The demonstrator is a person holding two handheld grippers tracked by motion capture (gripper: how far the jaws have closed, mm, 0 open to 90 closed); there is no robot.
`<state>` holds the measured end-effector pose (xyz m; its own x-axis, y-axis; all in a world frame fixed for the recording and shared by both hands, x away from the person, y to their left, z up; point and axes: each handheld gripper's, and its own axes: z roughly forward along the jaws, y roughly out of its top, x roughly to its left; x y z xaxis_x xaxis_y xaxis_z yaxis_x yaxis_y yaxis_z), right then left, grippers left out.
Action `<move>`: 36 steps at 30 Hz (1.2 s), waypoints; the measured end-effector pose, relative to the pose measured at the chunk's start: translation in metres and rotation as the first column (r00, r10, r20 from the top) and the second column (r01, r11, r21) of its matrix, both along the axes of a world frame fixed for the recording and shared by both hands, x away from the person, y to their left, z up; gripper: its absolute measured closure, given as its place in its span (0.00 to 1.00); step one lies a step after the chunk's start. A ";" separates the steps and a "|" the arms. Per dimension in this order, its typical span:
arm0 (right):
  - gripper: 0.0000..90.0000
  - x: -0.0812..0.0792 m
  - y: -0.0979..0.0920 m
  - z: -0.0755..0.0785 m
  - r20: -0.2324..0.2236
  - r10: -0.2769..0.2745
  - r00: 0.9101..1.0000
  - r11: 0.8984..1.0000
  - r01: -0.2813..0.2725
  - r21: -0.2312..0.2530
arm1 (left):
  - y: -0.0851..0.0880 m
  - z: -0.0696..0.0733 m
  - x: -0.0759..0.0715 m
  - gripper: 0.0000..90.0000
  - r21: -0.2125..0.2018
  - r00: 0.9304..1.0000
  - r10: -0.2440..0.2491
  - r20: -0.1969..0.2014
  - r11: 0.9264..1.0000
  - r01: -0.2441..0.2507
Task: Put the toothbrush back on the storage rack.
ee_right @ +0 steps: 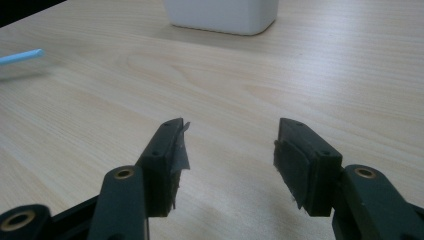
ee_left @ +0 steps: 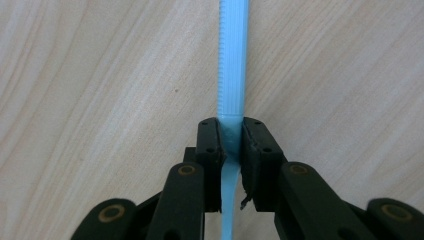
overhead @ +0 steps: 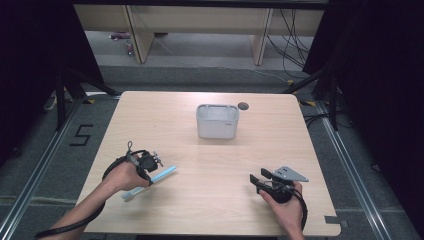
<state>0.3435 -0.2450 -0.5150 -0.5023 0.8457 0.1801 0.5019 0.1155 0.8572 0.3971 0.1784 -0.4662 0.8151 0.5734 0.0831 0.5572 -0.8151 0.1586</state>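
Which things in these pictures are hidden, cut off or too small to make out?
- Inside of the white bin: the high view looks too flat; its walls hide the bottom.
- Near end of the blue knife: hidden in the left gripper view behind the left gripper; in the high view the hand covers its middle.
- Bin in the right gripper view: top cut off by the upper edge.

A toothbrush (overhead: 150, 181) is clamped between the left gripper (overhead: 148, 172) jaws, extending ahead over the table (overhead: 210, 210). A tub (overhead: 217, 121) is set well ahead of the right gripper (overhead: 256, 182).
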 end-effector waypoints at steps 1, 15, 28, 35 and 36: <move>0.51 0.000 0.000 0.000 0.000 0.000 1.000 1.000 0.000 0.000 | 0.000 0.001 0.000 0.87 0.006 1.000 -0.006 -0.002 1.000 0.006; 0.51 0.001 0.005 0.003 -0.012 0.057 0.998 0.998 -0.057 -0.036 | 0.003 0.008 -0.008 0.87 -0.004 0.994 -0.113 -0.001 0.994 0.113; 0.48 0.008 0.011 0.014 -0.036 0.217 0.976 0.968 -0.219 -0.123 | 0.000 0.015 -0.018 0.87 -0.008 0.983 -0.183 0.016 0.983 0.183; 0.48 0.009 0.025 0.022 -0.097 0.345 0.934 0.919 -0.357 -0.167 | -0.003 0.018 -0.021 0.87 -0.003 0.976 -0.216 0.028 0.976 0.217; 0.48 0.009 0.026 0.022 -0.102 0.360 0.927 0.912 -0.373 -0.172 | -0.003 0.018 -0.021 0.87 -0.003 0.976 -0.216 0.028 0.976 0.217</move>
